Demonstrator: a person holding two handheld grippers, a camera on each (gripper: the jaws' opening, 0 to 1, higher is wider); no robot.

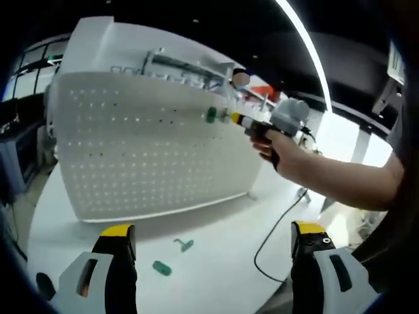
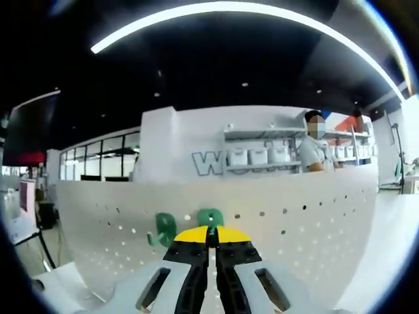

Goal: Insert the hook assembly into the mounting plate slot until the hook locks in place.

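Green hook held upright against the pegboard by the clamped right gripper; left gripper gapes empty

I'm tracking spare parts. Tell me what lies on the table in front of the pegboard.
Two green hooks lie loose on the white table, and a black cable runs across it. The left gripper, open, hides the table's near edge.

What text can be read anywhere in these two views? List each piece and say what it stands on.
"W": a large grey letter on the white back wall in the right gripper view, left of the shelf of white bins; the letters after it are hidden behind the bins.
Marks on the bins: too small and blurred to read.
The pegboard, the green hooks and the grippers show no legible text.
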